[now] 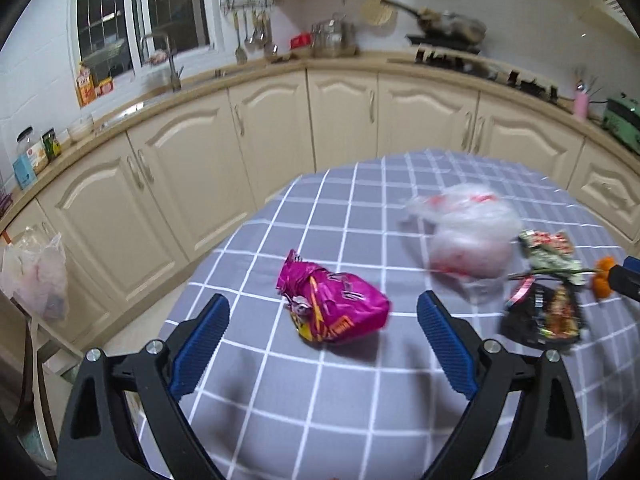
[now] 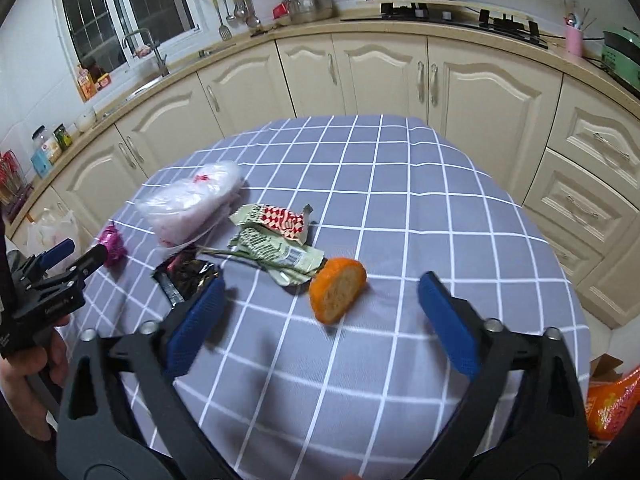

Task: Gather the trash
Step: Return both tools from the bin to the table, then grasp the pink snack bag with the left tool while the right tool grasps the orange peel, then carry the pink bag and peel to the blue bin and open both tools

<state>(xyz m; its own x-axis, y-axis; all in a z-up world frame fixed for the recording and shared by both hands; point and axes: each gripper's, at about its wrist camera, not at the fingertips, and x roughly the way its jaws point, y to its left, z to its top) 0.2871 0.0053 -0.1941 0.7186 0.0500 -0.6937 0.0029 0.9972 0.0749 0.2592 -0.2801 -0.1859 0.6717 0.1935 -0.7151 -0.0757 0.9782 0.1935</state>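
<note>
Hovered above the checked worktop [image 2: 400, 208]: left gripper [image 1: 323, 314] spread around a pink wrapper [image 1: 334, 306], right gripper [image 2: 320, 298] spread near an orange peel [image 2: 338, 290].

1. The left gripper [image 1: 323, 304] has black angular arms with triangular cut-outs and silver round screws.
2. Its jaws carry ribbed blue pads [image 1: 202, 346].
3. The right gripper [image 2: 320, 292] looks the same: black arms, silver screws, blue pads [image 2: 448, 320].
</note>
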